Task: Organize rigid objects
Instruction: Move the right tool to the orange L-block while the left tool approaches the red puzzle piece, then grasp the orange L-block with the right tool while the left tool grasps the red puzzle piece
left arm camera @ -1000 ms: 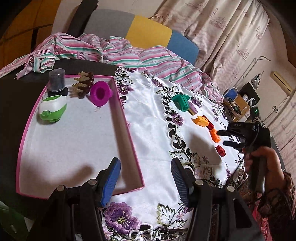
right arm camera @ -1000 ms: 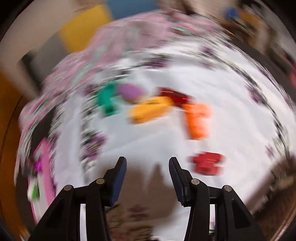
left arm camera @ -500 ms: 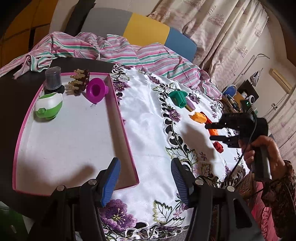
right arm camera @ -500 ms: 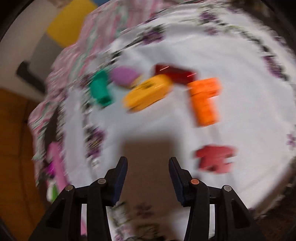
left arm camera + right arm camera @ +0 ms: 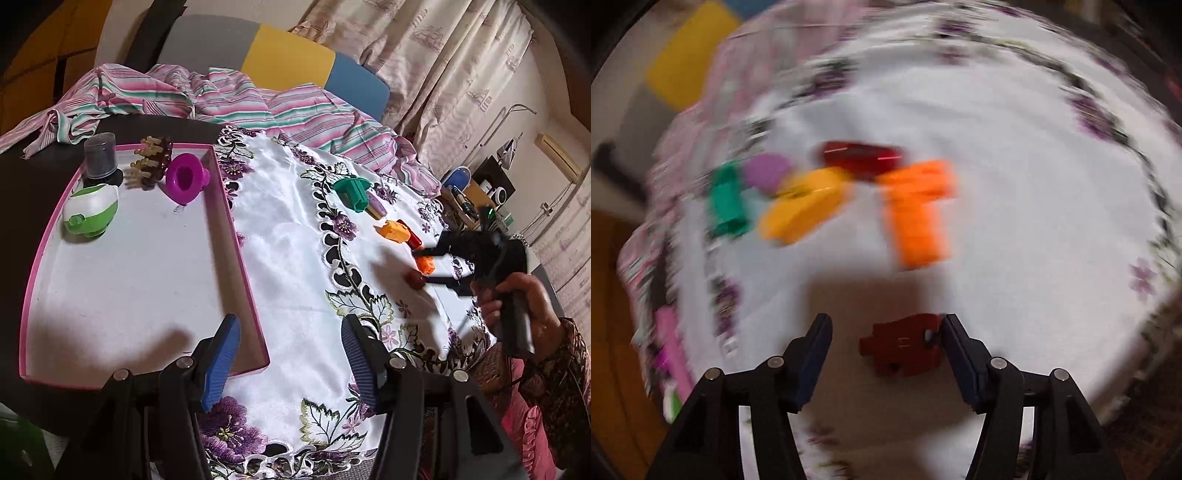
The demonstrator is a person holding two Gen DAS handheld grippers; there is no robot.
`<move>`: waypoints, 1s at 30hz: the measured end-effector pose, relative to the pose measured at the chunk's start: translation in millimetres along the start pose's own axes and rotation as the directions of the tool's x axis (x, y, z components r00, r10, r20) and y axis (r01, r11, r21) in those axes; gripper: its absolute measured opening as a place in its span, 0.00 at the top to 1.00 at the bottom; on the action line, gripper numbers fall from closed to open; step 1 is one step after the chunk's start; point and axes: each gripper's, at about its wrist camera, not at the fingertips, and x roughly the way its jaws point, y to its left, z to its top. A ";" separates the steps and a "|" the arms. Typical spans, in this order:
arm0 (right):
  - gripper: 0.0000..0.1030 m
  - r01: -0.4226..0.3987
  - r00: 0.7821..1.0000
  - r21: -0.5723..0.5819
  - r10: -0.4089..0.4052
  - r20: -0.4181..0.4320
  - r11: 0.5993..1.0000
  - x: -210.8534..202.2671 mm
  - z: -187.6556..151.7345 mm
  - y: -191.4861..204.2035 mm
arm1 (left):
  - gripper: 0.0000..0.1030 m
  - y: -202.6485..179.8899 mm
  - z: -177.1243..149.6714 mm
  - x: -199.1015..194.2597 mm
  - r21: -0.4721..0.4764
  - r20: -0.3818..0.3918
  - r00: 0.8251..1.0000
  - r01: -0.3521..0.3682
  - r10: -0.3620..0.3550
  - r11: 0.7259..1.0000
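Straddling blocky dark-red plastic piece (image 5: pixel 905 343): right hand-held gripper (image 5: pixel 886 343), jaws apart.

Both grippers' fingers (image 5: pixel 221 363) (image 5: pixel 962 356) wide apart

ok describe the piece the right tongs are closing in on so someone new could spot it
Start at the white embroidered cloth beside the pink tray, then follow the line of coloured plastic pieces to its near end. The dark red piece lies there alone, between the open right tongs. It is flat and notched, and darker than the orange piece beyond it.
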 end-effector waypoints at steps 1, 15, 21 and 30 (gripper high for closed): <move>0.41 -0.075 0.997 -0.054 0.075 -0.009 0.996 -2.2 -2.1 14.7 | 0.44 0.6 0.5 0.3 -0.004 -0.001 1.000 -0.002 0.002 1.000; 0.40 0.237 0.949 0.060 -0.245 0.197 0.970 -17.0 43.8 -27.5 | 0.44 -9.5 0.1 7.1 0.016 -0.018 1.000 0.001 -0.001 1.000; 0.40 0.234 0.946 0.013 -0.230 0.228 0.972 5.5 50.1 -21.3 | 0.44 -17.8 4.2 5.7 0.043 -0.015 1.000 -0.015 0.016 0.999; 0.68 0.285 0.940 -0.033 -0.272 0.207 0.958 17.6 55.0 -27.2 | 0.44 -39.4 15.9 19.5 0.085 -0.033 0.999 -0.009 0.011 0.996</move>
